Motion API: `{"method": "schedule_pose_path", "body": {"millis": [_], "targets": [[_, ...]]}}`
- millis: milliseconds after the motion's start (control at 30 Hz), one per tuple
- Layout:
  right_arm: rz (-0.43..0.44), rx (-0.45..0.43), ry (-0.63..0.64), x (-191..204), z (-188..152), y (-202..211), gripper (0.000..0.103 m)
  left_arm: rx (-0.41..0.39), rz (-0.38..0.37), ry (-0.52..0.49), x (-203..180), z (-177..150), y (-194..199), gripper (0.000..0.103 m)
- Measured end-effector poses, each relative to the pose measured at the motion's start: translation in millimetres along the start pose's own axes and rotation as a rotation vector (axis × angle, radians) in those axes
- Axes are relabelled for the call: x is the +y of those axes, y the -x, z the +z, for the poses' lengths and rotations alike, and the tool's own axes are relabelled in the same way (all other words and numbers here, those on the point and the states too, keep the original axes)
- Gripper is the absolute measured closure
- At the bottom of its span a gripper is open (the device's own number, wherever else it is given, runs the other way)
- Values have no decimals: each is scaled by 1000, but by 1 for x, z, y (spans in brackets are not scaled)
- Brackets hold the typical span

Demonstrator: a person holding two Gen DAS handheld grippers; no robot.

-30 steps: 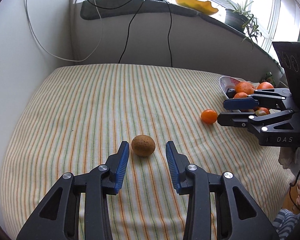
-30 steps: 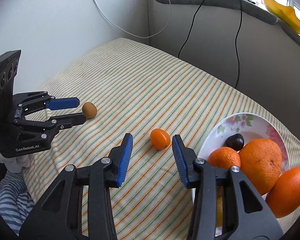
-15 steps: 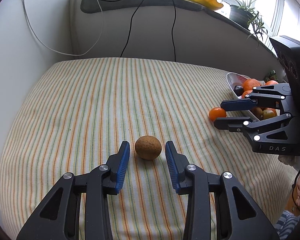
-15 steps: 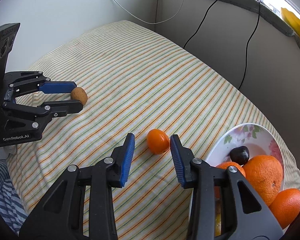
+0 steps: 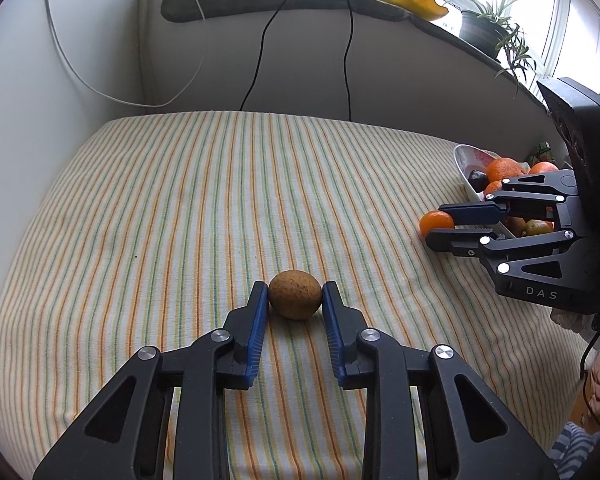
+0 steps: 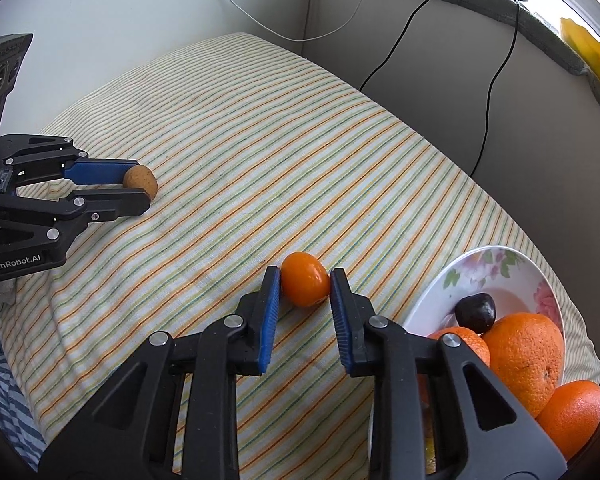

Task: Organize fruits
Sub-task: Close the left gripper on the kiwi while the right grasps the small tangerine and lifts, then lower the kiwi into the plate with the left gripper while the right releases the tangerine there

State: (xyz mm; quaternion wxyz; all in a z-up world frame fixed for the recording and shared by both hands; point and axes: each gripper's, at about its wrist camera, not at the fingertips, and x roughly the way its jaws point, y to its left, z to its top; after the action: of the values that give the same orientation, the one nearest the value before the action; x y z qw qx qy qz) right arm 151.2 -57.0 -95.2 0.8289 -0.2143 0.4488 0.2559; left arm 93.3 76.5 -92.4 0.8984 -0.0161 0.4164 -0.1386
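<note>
Striped cloth (image 5: 180, 208) bed-like surface; left tongs (image 5: 295, 297) clamp kiwi (image 5: 295, 294), right tongs (image 6: 305, 285) clamp kumquat (image 6: 304, 284).

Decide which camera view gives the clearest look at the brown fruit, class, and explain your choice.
The left wrist view: the brown fruit sits large and central on the striped cloth, pressed between the jaws of the left gripper. The right wrist view shows it small at the left edge, partly hidden by that gripper.

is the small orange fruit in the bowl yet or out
Out: the small orange fruit lies on the striped cloth beside the bowl, pinched by the right gripper.
</note>
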Motion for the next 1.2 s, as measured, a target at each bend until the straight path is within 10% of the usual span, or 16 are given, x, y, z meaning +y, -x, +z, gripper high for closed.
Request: {"method": "schedule_pose_path", "body": {"millis": [1200], "targets": [[-41,-182,-256,-131,-29,106,77,-117,-145,-117,-93,64,-4,77]]}}
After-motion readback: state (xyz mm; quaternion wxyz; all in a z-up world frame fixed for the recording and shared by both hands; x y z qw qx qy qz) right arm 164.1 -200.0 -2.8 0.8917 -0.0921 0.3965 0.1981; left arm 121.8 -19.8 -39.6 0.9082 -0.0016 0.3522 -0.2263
